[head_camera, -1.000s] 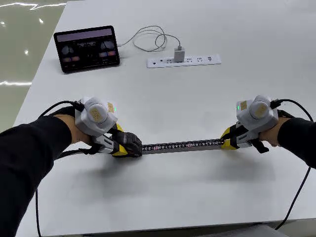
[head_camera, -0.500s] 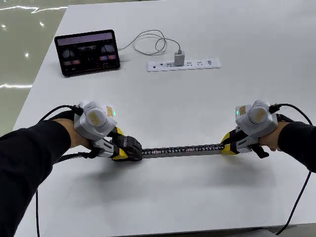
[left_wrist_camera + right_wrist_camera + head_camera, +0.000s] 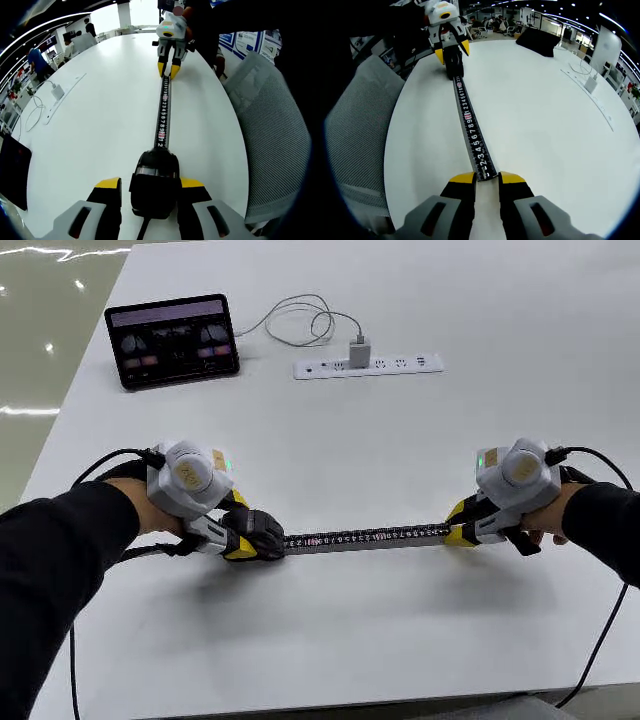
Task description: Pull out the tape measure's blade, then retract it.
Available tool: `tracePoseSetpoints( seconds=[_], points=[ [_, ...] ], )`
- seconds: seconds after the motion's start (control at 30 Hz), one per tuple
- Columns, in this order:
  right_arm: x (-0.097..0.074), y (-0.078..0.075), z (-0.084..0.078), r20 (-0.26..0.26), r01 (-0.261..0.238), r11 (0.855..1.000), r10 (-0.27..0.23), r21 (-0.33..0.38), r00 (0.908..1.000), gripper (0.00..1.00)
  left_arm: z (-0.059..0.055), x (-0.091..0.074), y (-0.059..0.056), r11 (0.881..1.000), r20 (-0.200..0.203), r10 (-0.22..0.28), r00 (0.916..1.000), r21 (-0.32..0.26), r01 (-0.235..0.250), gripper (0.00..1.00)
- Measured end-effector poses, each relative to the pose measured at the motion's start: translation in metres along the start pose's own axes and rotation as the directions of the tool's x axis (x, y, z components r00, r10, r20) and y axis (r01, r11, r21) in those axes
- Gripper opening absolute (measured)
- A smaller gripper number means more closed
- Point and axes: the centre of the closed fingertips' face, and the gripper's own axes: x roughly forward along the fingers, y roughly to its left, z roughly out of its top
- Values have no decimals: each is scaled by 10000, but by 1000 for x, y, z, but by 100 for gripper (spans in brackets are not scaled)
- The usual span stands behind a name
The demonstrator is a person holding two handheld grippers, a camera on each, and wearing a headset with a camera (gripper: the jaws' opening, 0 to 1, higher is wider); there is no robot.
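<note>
Near you, the tape blade (image 3: 365, 536) lies left-to-right: your left gripper (image 3: 250, 530) clamps its case (image 3: 155, 181), your right gripper (image 3: 458, 523) pinches its tip.

In the head view, the end of the blade (image 3: 365, 537) is hidden between the jaws of the right gripper (image 3: 458, 525), its numerals too small to read. The left gripper (image 3: 242, 527) covers part of the case (image 3: 266, 533). Upper left, the tablet (image 3: 172, 340) screen is illegible.

Left gripper (image 3: 247, 540): jaws clamped round tape measure (image 3: 152, 187)
Right gripper (image 3: 458, 533): jaws pinching blade (image 3: 365, 537) tip
Arms (image 3: 60, 540): spread wide — held low
</note>
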Motion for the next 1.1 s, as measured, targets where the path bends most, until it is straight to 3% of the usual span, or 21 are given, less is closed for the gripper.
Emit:
tracePoseSetpoints(
  seconds=[0.07, 0.17, 0.3, 0.33, 0.47, 0.53, 0.57, 0.63, 0.67, 0.77, 0.83, 1.07, 1.1],
  points=[
    [0, 1, 0, 26, 2, 10000, -2, 25, 10000, 15, 0, -1, 1, 10000, 53, 51, 10000, -66, -50, 43],
    [-2, 0, 6, 282, 148, 9998, -152, 136, 9995, 19, -3, -5, 9, 9978, 128, 507, 9986, -435, -501, 51],
    [-8, -4, 12, 609, 497, 9986, -507, 170, 9969, 24, -8, -9, 18, 9831, 207, 1059, 9942, -1520, -1016, 62],
    [-10, -5, 13, 661, 620, 9978, -633, 221, 9958, 26, -8, -12, 21, 9767, 340, 1312, 9908, -1756, -1233, 65],
    [-16, -7, 10, 805, 986, 9940, -1022, 474, 9915, 31, -11, -17, 22, 9538, 638, 1571, 9855, -2687, -1347, 80],
    [-18, -6, 7, 891, 1099, 9914, -1161, 712, 9892, 35, -10, -21, 18, 9399, 983, 1707, 9804, -3148, -1320, 82],
    [-20, -4, 6, 975, 1172, 9894, -1254, 859, 9873, 36, -11, -23, 18, 9270, 1101, 1842, 9767, -3498, -1354, 84],
    [-23, 0, 3, 1086, 1211, 9877, -1317, 991, 9853, 36, -18, -24, 9, 9008, 1047, 1686, 9801, -4201, -1100, 88],
    [-24, 0, 2, 1113, 1279, 9866, -1390, 1010, 9840, 37, -20, -24, 8, 8955, 1047, 1680, 9802, -4320, -1073, 89],
    [-30, 5, 0, 1358, 1579, 9806, -1731, 1162, 9755, 37, -16, -29, 6, 8785, 1616, 2178, 9625, -4621, -1212, 96],
    [-34, 10, -1, 1434, 1659, 9789, -1824, 1194, 9727, 38, -17, -35, 6, 8703, 1665, 2497, 9539, -4704, -1457, 100],
    [-46, 20, -9, 1682, 1879, 9689, -2145, 1610, 9621, 43, -23, -50, 8, 8459, 1804, 3111, 9331, -5001, -1854, 100],
    [-48, 21, -11, 1680, 1933, 9668, -2211, 1672, 9607, 44, -25, -53, 9, 8400, 1821, 3286, 9267, -5049, -1986, 100]
  ],
)
